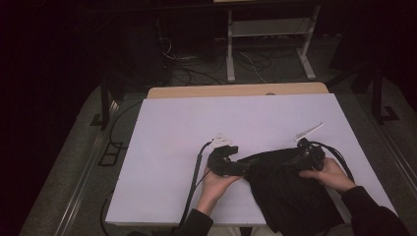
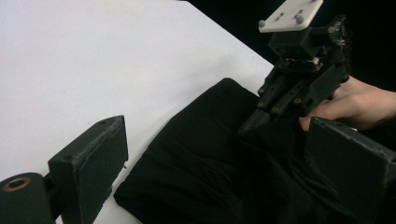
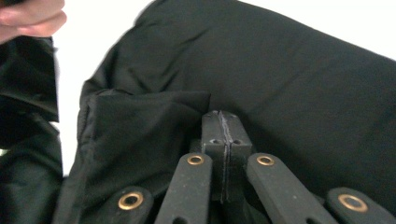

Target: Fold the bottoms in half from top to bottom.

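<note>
A black cloth (image 1: 290,196) lies crumpled on the white table (image 1: 196,123) at the near right and hangs over the front edge. My left gripper (image 1: 243,167) rests at the cloth's left edge. Its jaws stand wide open (image 2: 215,128) with the cloth (image 2: 196,163) spread on the table between and beyond them, untouched. My right gripper (image 1: 287,167) points down onto the cloth's upper part. It is shut (image 3: 220,114), and a raised flap of the cloth (image 3: 140,130) ends right at its tips. From the left gripper view, the right gripper (image 2: 247,126) digs its tips into the cloth.
The left gripper's cable (image 1: 196,172) runs over the table's front edge. A wooden strip (image 1: 236,91) borders the far edge. Beyond it stand a white metal frame (image 1: 268,44) and loose floor cables (image 1: 196,69). White table surface stretches to the left and far side.
</note>
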Tool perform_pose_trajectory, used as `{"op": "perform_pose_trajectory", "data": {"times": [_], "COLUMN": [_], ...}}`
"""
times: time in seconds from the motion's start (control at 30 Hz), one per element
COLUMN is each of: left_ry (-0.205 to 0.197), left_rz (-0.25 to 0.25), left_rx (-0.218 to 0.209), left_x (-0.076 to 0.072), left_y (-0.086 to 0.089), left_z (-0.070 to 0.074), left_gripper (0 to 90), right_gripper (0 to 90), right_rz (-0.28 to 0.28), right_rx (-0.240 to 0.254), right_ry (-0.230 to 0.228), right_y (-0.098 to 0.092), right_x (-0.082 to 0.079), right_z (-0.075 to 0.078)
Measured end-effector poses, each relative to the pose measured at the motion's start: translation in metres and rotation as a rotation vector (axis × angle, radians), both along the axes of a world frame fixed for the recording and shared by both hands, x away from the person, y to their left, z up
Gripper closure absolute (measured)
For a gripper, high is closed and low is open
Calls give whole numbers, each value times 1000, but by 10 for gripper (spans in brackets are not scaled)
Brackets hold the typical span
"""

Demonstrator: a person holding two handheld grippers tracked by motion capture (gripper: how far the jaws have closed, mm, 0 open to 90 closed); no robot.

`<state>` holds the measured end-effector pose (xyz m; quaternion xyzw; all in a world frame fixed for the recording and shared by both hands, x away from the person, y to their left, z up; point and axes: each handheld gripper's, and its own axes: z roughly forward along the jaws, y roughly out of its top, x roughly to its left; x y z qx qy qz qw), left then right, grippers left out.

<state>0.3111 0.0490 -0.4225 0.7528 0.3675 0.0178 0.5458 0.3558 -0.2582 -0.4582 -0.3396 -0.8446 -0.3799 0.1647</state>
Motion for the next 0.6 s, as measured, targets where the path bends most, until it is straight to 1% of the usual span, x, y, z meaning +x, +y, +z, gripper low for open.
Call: {"op": "perform_pose_trajectory", "data": {"times": [0.07, 0.13, 0.27, 0.33, 0.4, 0.47, 0.6], "left_ry": [1, 2, 5, 5, 5, 5, 6], "left_rz": [2, 3, 7, 6, 5, 5, 7], "left_rx": [0, 2, 2, 1, 0, 0, 1], "left_x": [0, 1, 1, 1, 1, 1, 1], "left_y": [0, 1, 1, 1, 1, 1, 1], "left_z": [0, -1, -2, -2, -2, -2, -2], "left_gripper": [60, 60, 60, 60, 60, 60, 60], "right_gripper": [883, 882, 882, 883, 882, 882, 882], "right_rz": [20, 46, 102, 134, 153, 167, 192], "right_rx": [24, 39, 48, 46, 57, 70, 75], "right_ry": [16, 17, 26, 26, 17, 16, 7], "right_y": [1, 3, 8, 11, 13, 13, 14], "right_x": [-3, -6, -16, -21, -27, -31, -40], "right_z": [1, 4, 7, 9, 10, 12, 15]}}
